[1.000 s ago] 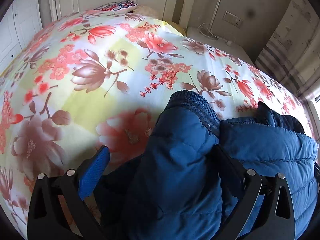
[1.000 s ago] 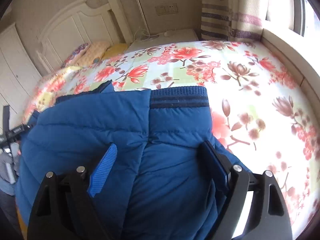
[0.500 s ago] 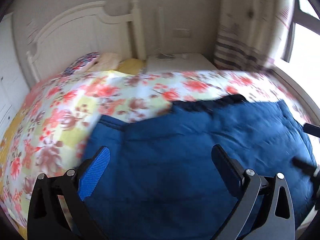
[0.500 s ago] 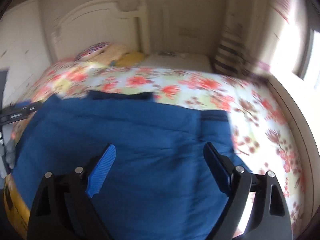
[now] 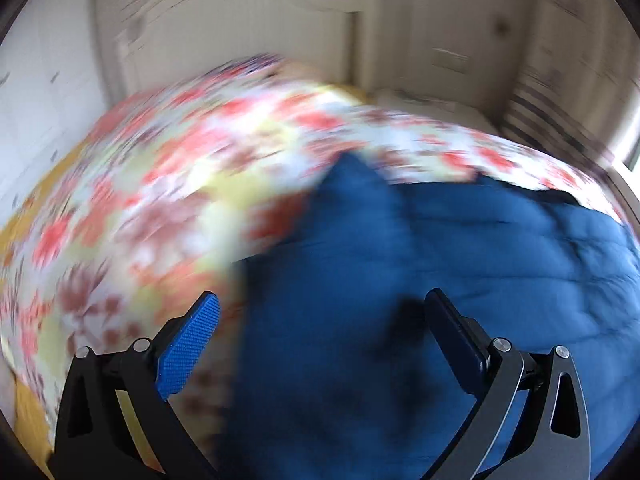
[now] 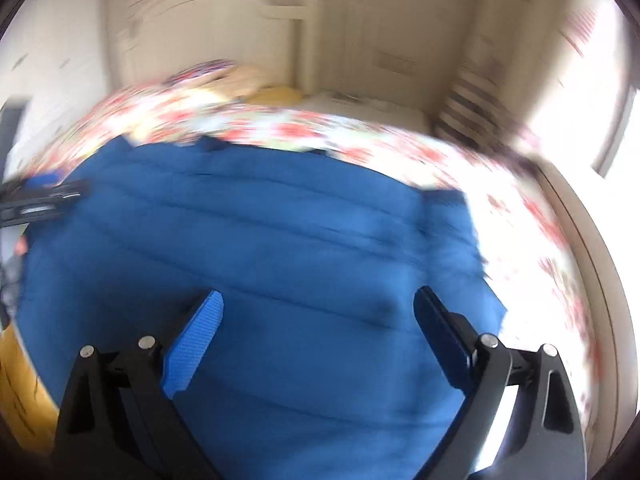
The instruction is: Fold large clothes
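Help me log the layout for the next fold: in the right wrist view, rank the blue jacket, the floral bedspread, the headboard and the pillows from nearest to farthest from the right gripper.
1. Blue jacket: directly under the open right gripper.
2. Floral bedspread: beyond the jacket's far edge and to the right.
3. Pillows: at the bed's head, upper left.
4. Headboard: behind the pillows, against the wall.

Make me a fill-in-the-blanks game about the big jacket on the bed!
1. The puffy jacket is the colour ____.
2. It lies on a bedspread printed with ____.
3. The right gripper has its jaws ____, gripping nothing.
4. Behind the bed stands a white ____.

Missing words: blue; flowers; open; headboard
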A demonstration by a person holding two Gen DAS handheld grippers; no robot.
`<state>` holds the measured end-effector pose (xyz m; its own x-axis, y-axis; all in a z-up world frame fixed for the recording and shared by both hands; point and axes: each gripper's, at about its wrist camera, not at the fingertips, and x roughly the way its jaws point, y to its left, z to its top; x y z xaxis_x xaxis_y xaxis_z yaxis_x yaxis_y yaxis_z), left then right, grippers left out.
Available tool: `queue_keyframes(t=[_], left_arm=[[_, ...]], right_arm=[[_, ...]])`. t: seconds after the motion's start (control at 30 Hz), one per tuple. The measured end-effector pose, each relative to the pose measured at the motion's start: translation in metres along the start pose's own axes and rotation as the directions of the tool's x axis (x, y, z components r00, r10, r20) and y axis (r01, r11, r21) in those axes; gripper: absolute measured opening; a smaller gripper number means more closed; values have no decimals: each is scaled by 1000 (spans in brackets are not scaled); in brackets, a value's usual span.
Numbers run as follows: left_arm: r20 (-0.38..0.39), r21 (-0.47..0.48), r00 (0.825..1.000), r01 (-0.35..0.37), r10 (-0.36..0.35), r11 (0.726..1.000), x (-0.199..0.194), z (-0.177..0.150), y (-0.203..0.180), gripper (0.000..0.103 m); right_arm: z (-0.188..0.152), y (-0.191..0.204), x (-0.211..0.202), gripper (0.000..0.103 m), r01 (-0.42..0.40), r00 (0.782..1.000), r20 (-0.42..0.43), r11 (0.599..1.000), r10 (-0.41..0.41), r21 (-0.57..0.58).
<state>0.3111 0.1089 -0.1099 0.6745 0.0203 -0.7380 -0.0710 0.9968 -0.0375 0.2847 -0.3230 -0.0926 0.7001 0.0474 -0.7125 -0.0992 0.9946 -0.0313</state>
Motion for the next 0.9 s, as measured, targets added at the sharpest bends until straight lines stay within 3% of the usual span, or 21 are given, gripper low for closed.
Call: queue_keyframes(t=[0.1,0.17,0.3,0.4,0.47,0.53,0.6,0.67,0.73,0.8,0.9], left_arm=[[-39,-106,990,130,-135,986,12,-9,25,99],[-51,-105,989,131,-137,986,14,-9,23,99],[-33,-85,994,97,-100,992,9,-9,18,99],[26,-63,1000,-6,7,998,-18,-9,10,98],[96,-26,994,60,-57,998,-53,-13,-7,98],[165,63,984,60,-69,996,-88,-23,-38,98],[198,167,977,48,-81,985,-108,-36,-70,98],[186,221,977,64,-106,973,-110,-48,-94,98],[132,263,982,98,-137,960,-101,-66,-115,98],[95,311,992,45,-79,949,-79,-86,-131,99],[138,315,983,69,-118,947,-69,-97,-127,99]], right_arm=[[-20,-54,12,100,-81,997,0,980,83,184],[-28,-67,19,100,-152,988,11,959,154,239],[-27,-54,18,100,-85,996,-9,979,88,187],[-28,-58,14,99,-88,996,4,974,89,210],[-29,-49,-4,95,-28,999,34,977,21,211],[-32,-37,-30,95,-54,991,132,974,25,219],[-36,-12,-52,95,-98,978,200,983,65,157],[-41,19,-65,95,-77,974,216,995,62,60],[-49,55,-67,96,-76,977,195,995,86,-60],[-60,85,-59,96,-42,984,164,985,70,-167],[-80,106,-33,101,-4,991,132,974,35,-227]])
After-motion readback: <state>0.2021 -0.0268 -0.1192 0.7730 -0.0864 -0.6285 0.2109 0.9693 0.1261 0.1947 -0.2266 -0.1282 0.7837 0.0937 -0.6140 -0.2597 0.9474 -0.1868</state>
